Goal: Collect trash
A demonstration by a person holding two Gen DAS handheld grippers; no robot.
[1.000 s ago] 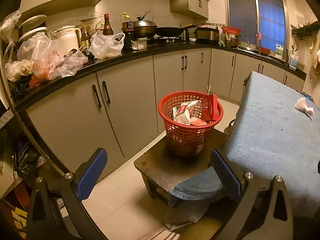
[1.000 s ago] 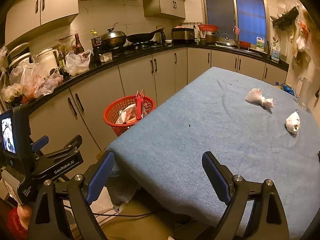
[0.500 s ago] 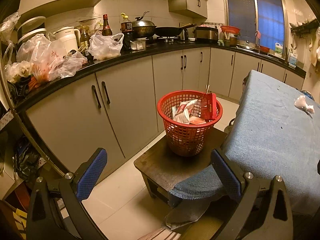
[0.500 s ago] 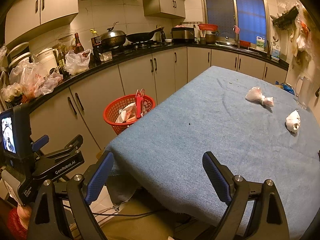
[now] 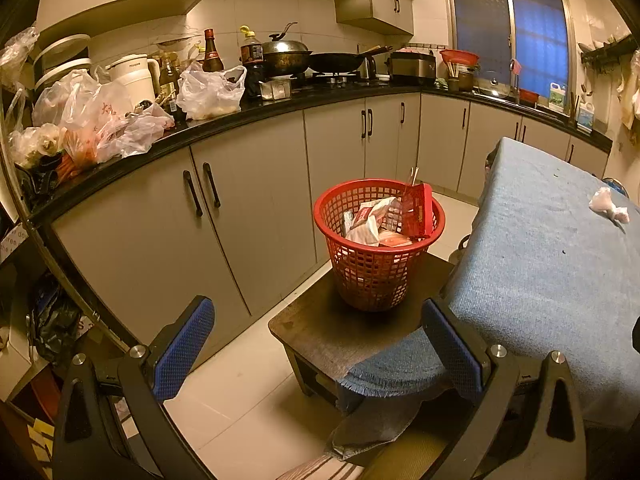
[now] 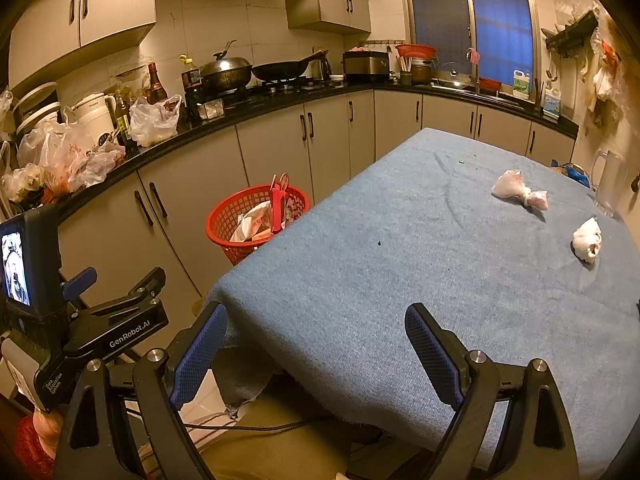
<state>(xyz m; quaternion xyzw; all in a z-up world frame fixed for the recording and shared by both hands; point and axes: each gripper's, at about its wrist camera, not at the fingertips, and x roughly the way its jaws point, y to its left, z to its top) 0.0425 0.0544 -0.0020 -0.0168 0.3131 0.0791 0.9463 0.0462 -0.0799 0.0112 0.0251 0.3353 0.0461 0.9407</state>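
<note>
A red mesh basket (image 5: 378,240) stands upright on a dark low stool (image 5: 340,328), just beside the corner of the table (image 6: 400,260) with its blue cloth. The basket is already well filled: white and pink wrappers lie crumpled inside, and a flat red packet (image 5: 418,210) stands on edge against the rim, rising above it with thin sticks poking up behind. Two pieces of trash lie on the table, well apart from the basket on the far right side. One is a knotted plastic bag (image 6: 518,190), pale pink, lying on its side with its long axis running left to right and the knotted tail toward the right. The other is a single crumpled white tissue wad (image 6: 587,239), roundish, near the bag but not touching it. The left gripper (image 5: 316,350) hangs over the floor before the stool with its fingers spread wide and nothing between them. The right gripper (image 6: 316,354) hovers at the near table edge, likewise wide and empty.
</note>
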